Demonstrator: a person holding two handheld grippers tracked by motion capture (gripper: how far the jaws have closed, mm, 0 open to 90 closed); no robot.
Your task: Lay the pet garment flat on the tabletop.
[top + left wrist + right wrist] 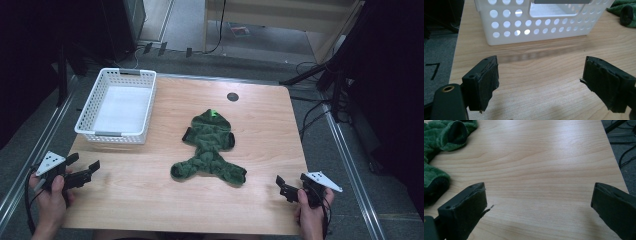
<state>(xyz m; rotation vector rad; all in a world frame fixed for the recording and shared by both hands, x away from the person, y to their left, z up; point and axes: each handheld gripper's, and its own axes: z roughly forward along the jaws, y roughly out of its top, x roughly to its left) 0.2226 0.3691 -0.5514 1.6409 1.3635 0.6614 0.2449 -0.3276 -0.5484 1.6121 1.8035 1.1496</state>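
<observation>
A green fleece garment [210, 147] with a hood and dark cuffs lies flat in the middle of the wooden table. An empty white perforated basket [115, 134] stands at the table's far left. My left gripper [86, 161] is open over the near left corner, a short way in front of the basket [506, 38], with nothing between its jaws. My right gripper [281, 187] is open over the near right edge, to the right of the garment [439, 135]. In the left gripper view a bit of the garment [624, 10] shows at the top right.
A round black grommet [232, 96] sits in the table top near the far edge. Cables [312, 120] trail over the floor right of the table. Bare wood [544, 165] stretches ahead of my right gripper to the table's right edge.
</observation>
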